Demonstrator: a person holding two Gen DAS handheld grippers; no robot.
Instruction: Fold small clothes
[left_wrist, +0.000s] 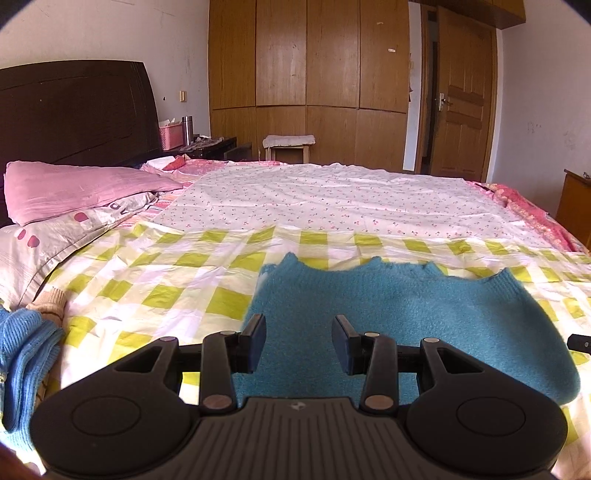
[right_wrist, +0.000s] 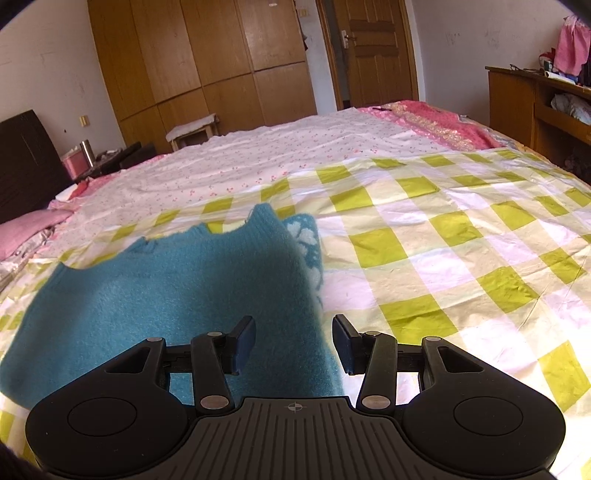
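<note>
We see a teal fuzzy knit sweater (left_wrist: 406, 314) lying flat on the bed (left_wrist: 147, 288), spread over the yellow-green checked sheet near the bed's near edge. Its far edge is ragged and wavy, with ribbed knit at the corners. In the right wrist view the sweater (right_wrist: 166, 288) is folded over along its right side, baring a strip of white-patterned knit beneath. A second garment, a blue ribbed knit (left_wrist: 26, 354), lies crumpled at the bed's near left edge.
</note>
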